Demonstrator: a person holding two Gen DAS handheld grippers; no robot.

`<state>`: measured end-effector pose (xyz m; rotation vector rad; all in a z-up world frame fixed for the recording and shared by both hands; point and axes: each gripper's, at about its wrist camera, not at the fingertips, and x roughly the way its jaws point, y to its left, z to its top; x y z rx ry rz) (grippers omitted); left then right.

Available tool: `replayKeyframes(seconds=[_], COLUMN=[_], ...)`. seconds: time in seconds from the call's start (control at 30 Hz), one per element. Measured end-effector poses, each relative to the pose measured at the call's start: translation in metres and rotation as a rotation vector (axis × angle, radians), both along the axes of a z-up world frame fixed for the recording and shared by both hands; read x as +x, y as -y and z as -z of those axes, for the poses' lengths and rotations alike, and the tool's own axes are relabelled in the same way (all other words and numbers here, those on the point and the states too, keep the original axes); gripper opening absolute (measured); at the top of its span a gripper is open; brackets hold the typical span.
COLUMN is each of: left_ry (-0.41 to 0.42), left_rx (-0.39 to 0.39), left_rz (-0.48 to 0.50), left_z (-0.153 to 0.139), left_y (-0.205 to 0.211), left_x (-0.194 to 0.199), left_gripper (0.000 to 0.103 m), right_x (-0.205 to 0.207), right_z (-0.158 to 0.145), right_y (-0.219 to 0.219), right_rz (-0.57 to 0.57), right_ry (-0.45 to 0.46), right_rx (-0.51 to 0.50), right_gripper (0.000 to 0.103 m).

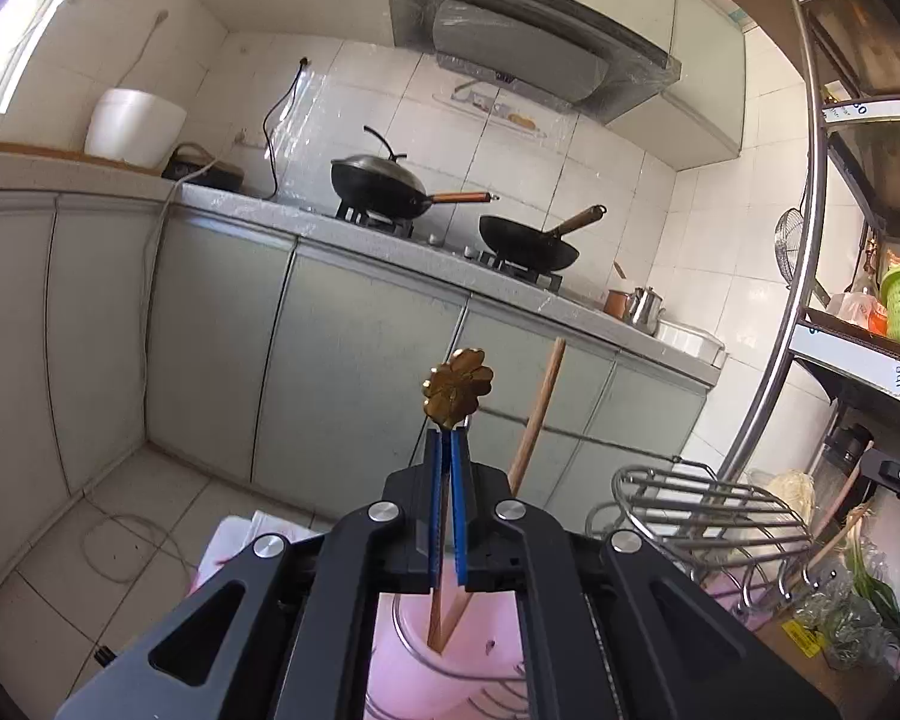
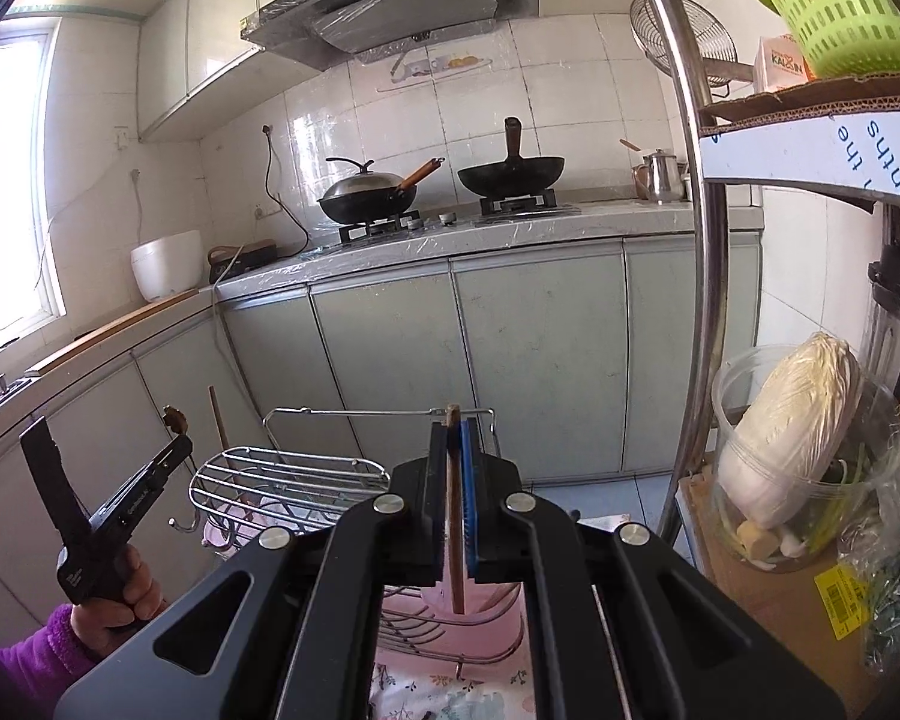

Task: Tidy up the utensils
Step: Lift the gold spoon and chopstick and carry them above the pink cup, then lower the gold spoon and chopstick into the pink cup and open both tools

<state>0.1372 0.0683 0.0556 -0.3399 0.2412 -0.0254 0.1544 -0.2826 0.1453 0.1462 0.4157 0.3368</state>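
My left gripper [image 1: 450, 433] is shut on a utensil with a gold flower-shaped end [image 1: 457, 389]; its shaft runs down between the blue pads. A wooden stick [image 1: 537, 414] stands just right of it. Below is a pink surface [image 1: 414, 660] with wire rack bars. My right gripper [image 2: 455, 427] is shut on a brown wooden utensil handle [image 2: 453, 516], held upright above the wire rack [image 2: 294, 474]. The left gripper [image 2: 174, 443] also shows in the right wrist view, at the far left, held by a hand in a purple sleeve.
A metal wire rack [image 1: 708, 510] sits to the right in the left wrist view. Behind is a counter [image 2: 510, 228] with two black woks [image 2: 510, 174], a kettle and a white pot. A shelf pole [image 2: 696, 228], a jar with cabbage [image 2: 792, 450] and a green basket [image 2: 834, 6] stand at right.
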Motion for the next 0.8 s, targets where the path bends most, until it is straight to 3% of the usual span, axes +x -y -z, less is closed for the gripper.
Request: replayKeyframes(seconds=[0.13,0.37,0.43,0.5,0.8], left_ry=[-0.081,-0.187,-0.208,-0.231,-0.262], left_rx=[-0.035,-0.026,-0.032,-0.054,-0.102], left_rz=[0.042,0.032,0.025,0.034,0.053], left_z=[0.01,0.019,0.018,0.019,0.019], left_y=[-0.003,-0.008,-0.009,-0.011,-0.018], left_x=[-0.004,-0.002,-0.001,0.0,-0.01], left_gripper=[0.003,0.004,0.011,0.028,0.033], right_x=[0.003,0.008,0.011,0.014,0.009], right_z=[0.008,0.011,0.01,0.01,0.005], right_y=[0.005,0.008,0.007,0.007,0.008], right_rz=[0.022,0.056,0.064,0.064,0.041], right_ry=[-0.044,-0.052,-0.054,-0.067,-0.072], right_rx=[-0.007,-0.04,-0.057,-0.066,-0.057], right_gripper=[0.005,0.005,0.006,0.006,0.007])
